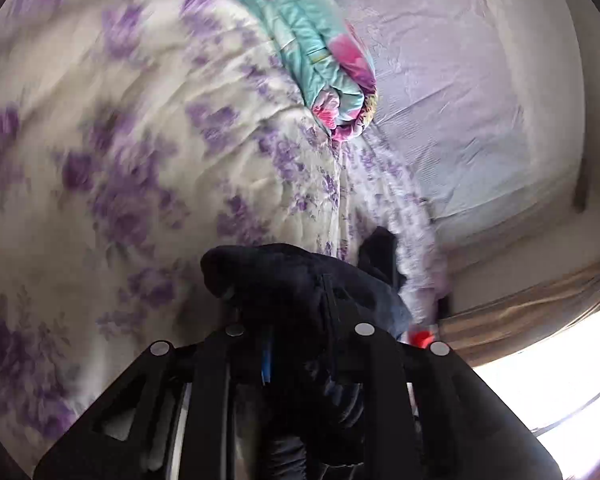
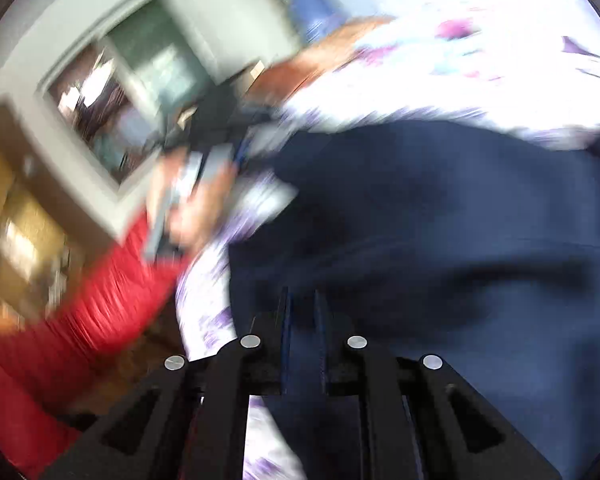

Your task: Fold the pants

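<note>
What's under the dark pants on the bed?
The dark pants lie over a purple-flowered quilt, visible around their edges. Whatever sits directly beneath the fabric is covered.

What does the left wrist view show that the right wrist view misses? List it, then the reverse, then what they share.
Left wrist only: a rolled teal-and-pink quilt and a bright window.
Right wrist only: a red sleeve, the hand on the other tool, and blurred grey furniture.
Both: dark pants between the tongs, on the purple-flowered bedcover.
</note>
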The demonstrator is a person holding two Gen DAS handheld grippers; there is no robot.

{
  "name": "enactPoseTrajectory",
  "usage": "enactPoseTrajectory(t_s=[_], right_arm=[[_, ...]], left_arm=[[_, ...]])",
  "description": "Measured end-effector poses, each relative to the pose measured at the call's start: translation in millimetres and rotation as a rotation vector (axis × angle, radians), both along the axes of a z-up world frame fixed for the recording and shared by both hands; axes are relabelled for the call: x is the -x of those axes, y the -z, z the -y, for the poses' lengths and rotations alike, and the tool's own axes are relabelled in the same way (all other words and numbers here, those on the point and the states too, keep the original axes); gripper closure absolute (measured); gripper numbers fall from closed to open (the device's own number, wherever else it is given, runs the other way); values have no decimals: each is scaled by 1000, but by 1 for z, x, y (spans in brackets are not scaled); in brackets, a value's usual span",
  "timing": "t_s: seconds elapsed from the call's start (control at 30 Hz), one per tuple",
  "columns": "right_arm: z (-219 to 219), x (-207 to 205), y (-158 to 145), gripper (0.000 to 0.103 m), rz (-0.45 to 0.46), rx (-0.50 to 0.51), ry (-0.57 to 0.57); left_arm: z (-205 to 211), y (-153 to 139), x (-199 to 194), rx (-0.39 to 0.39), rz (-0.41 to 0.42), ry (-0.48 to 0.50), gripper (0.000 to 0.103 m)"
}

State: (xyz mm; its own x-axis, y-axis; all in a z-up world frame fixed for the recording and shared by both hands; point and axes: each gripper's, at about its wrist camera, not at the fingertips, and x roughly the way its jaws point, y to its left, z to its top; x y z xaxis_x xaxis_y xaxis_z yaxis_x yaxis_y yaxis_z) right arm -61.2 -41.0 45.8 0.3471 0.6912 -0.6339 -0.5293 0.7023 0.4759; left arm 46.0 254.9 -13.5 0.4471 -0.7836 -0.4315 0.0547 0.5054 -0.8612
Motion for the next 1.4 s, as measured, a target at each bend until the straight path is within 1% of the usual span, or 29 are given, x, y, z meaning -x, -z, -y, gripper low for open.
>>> enactPoseTrajectory(t_s=[0.03, 0.1, 0.17, 0.2, 0.3, 0.37, 0.43, 0.5, 0.53, 0.57, 0.6, 0.63, 0.7, 0.77, 0.8, 0.83, 0.87, 0.9, 0.93, 0.97, 1.0, 1.07, 1.1, 1.13, 1.2, 1.27, 1.3, 1.33, 1.4], right_arm=[[27, -15, -9, 79, -14, -25, 79], [83, -59, -18, 65, -77, -57, 264], [130, -107, -14, 65, -140, -52, 419], [158, -136, -10, 66, -156, -17, 523], [222, -190, 2, 66, -220, -34, 760], [254, -220, 9, 66, -271, -34, 867], [277, -240, 11, 63, -289, 30, 970], [288, -261, 6, 45, -267, 175, 1064], [286, -273, 3, 38, -237, 251, 1087], [284, -282, 4, 35, -217, 311, 1095], [278, -298, 7, 28, -205, 388, 1095], [273, -314, 12, 25, -212, 455, 1086], [257, -344, 40, 24, -291, 590, 1068], [247, -365, 68, 22, -384, 619, 1035], [240, -367, 74, 21, -353, 653, 1065], [238, -365, 73, 33, -303, 649, 1083], [238, -364, 73, 42, -294, 625, 1065], [242, -359, 68, 75, -274, 597, 1063], [248, -353, 64, 95, -266, 581, 1077], [258, -344, 58, 96, -264, 512, 1071], [270, -331, 50, 98, -246, 401, 1068], [286, -299, 28, 98, -192, 278, 1069], [292, -274, 12, 98, -156, 193, 1039], [297, -249, -2, 98, -127, 147, 1018], [311, -175, -33, 98, -47, 77, 994], [332, -91, -47, 99, -4, 40, 1018], [345, -44, -44, 100, -11, 41, 1051], [357, -6, -33, 100, -60, 48, 1070], [383, 60, 8, 98, -243, 86, 1115]], left_arm=[[1, 3, 1, 11, 9, 2, 85], [7, 3, 0, -7, 36, -1, 84], [15, 5, -2, 3, 32, 4, 82], [17, 9, -2, 14, 21, 7, 80], [11, 12, 0, 43, 15, 23, 78], [14, 10, -1, 34, 18, 24, 78], [15, 11, -1, 29, 22, 29, 78], [15, 11, -2, 33, 24, 31, 77], [15, 11, -2, 36, 24, 35, 77], [15, 12, -2, 40, 24, 37, 76], [15, 12, -2, 43, 24, 38, 75], [15, 12, -2, 47, 22, 45, 74], [15, 12, -3, 50, 21, 51, 74], [15, 13, -3, 51, 21, 57, 74], [15, 13, -3, 54, 21, 59, 74], [15, 13, -3, 55, 20, 60, 73], [15, 13, -3, 55, 20, 61, 73], [15, 13, -3, 55, 21, 61, 73], [15, 13, -3, 56, 21, 62, 73], [15, 13, -3, 57, 20, 62, 73], [15, 13, -3, 57, 20, 62, 73], [15, 12, -2, 57, 24, 62, 73], [15, 12, -1, 58, 27, 61, 73], [15, 12, 0, 58, 31, 61, 73], [14, 10, 2, 58, 42, 60, 73], [14, 7, 4, 59, 53, 59, 74], [14, 5, 6, 60, 61, 61, 73], [14, 4, 6, 61, 64, 63, 73], [16, 4, 6, 62, 62, 71, 73]])
